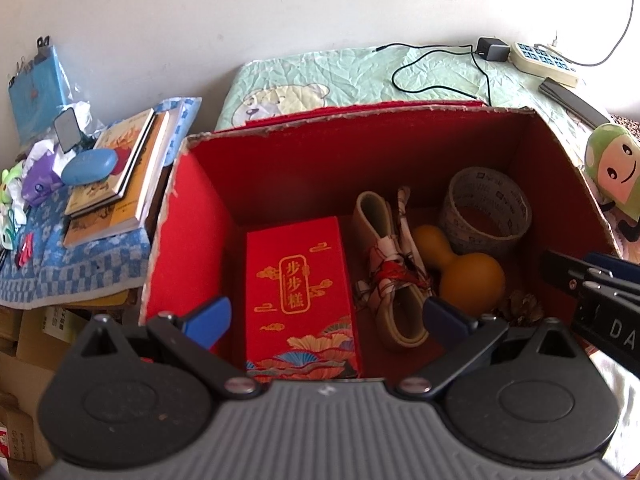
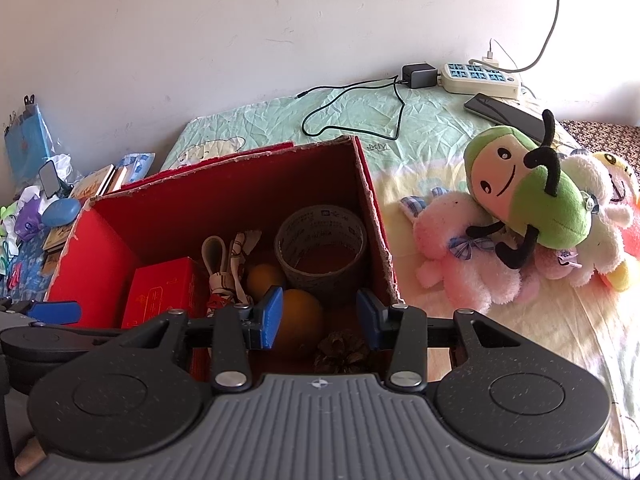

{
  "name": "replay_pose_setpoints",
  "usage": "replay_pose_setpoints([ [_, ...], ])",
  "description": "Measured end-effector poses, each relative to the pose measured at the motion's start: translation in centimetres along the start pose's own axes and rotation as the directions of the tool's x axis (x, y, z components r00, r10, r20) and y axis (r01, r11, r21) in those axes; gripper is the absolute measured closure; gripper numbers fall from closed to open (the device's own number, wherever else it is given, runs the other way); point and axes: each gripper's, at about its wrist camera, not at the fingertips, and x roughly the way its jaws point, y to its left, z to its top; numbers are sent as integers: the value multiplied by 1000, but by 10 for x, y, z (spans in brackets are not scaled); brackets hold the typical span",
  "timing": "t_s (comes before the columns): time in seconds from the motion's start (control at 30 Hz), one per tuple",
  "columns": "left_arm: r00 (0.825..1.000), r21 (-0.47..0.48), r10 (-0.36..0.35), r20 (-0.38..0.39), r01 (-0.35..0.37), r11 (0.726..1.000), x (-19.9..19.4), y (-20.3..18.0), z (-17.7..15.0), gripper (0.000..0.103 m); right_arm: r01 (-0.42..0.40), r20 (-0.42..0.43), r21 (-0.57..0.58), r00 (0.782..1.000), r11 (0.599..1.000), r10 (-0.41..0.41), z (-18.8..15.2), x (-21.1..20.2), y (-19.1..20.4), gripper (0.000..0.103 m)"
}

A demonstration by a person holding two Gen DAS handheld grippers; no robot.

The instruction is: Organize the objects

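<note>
Bed w/ green sheet (image 2: 432, 136): open red box (image 1: 192, 216) holds red gift carton (image 1: 300, 300), tape roll (image 1: 486, 210), gourd (image 1: 464, 268), pine cone (image 2: 340, 350). Left gripper (image 1: 326, 318) spread wide, empty, over carton. Right gripper (image 2: 320, 316) also released, above pine cone; plush toys (image 2: 520, 216) just beside box.

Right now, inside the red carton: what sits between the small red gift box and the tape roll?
In the left wrist view, two things: a folded strap bundle beside the small red gift box, then an orange gourd against the tape roll.
</note>
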Motion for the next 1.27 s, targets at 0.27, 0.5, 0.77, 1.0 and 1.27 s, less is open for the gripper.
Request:
replay_pose_setpoints([
  [0.27, 1000, -2, 0, 1, 0, 1000, 0, 2, -3, 1, 3, 0, 3, 1000, 1000, -3, -2, -2, 1, 59],
  [0.5, 1000, 4, -3, 0, 3, 1000, -1, 1, -6, 1, 6, -2, -1, 1000, 1000, -6, -4, -3, 1, 59],
  [0.77, 1000, 1, -1, -3, 1, 1000, -1, 2, -7, 1, 10, -7, -4, 1000, 1000, -11, -7, -2, 1, 59],
  [1.0, 1000, 2, 0, -1, 0, 1000, 0, 3, -10, 1, 10, -9, -10, 1000, 1000, -11, -5, -1, 3, 59],
  [1.27, 1000, -7, -12, 18, 13, 1000, -3, 4, -6, 1, 15, -2, -15, 1000, 1000, -15, -4, -3, 4, 59],
])
